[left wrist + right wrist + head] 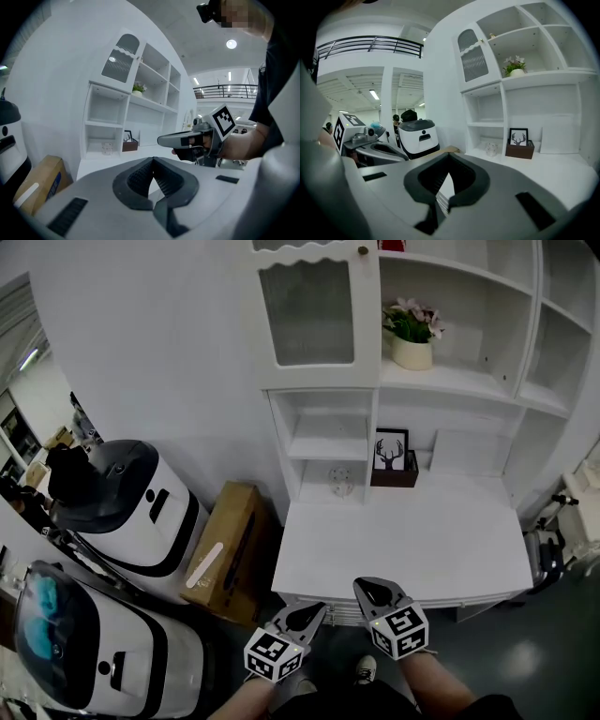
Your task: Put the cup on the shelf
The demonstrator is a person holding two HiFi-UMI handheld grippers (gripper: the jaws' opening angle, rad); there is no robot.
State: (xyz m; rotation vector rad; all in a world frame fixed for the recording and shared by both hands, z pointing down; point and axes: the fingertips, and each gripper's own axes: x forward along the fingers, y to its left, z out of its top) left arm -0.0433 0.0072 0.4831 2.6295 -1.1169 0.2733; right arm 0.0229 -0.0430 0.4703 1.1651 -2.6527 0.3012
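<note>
A small clear patterned cup (341,481) stands in the lowest left cubby of the white shelf unit (330,448), beside the desk top (403,549). It also shows as the cup (107,148) in the left gripper view and the cup (491,149) in the right gripper view. Both grippers hang at the desk's front edge, well short of the cup. My left gripper (314,609) is shut and empty. My right gripper (373,588) is shut with nothing in it. The right gripper (164,139) shows in the left gripper view.
A framed deer picture (391,451) sits on a brown box right of the cup. A potted plant (412,334) is on a higher shelf. A cardboard box (230,549) and two white machines (131,502) stand on the floor at left.
</note>
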